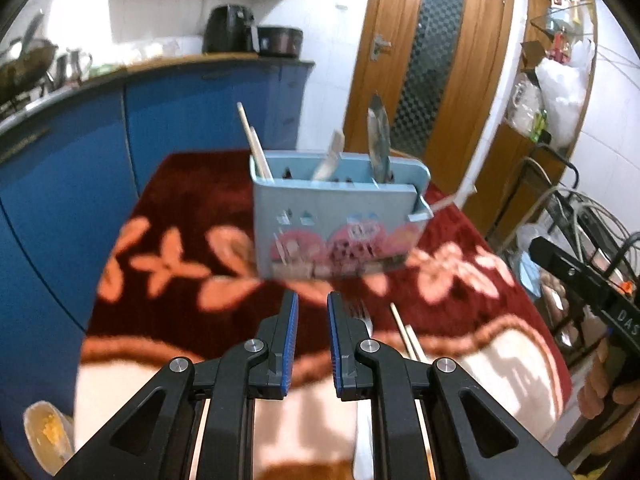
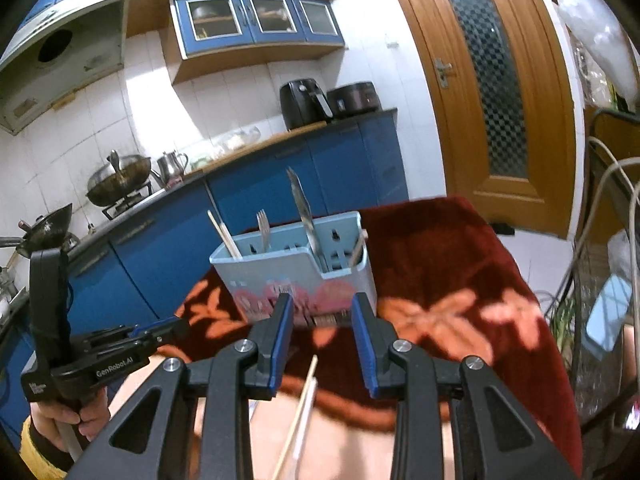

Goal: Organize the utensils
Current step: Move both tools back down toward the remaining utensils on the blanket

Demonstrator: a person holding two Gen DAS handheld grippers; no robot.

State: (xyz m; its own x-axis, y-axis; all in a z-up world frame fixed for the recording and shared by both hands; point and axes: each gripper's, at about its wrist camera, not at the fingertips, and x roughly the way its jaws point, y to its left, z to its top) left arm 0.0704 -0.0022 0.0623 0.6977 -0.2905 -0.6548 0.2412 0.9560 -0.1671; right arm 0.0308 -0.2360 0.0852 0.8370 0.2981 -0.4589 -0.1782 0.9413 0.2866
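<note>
A light blue utensil holder with a pink picture stands on the red flowered cloth; it also shows in the right wrist view. It holds chopsticks, a fork and a knife. A fork and chopsticks lie on the cloth just right of my left gripper, which is open and empty. My right gripper is open and empty, above loose chopsticks and short of the holder. The left gripper also shows at the left of the right wrist view.
The table carries a red and cream flowered cloth. Blue kitchen cabinets run along the left. A wooden door is behind. A rack with cables and bags stands at the right. A yellow-filled bowl sits lower left.
</note>
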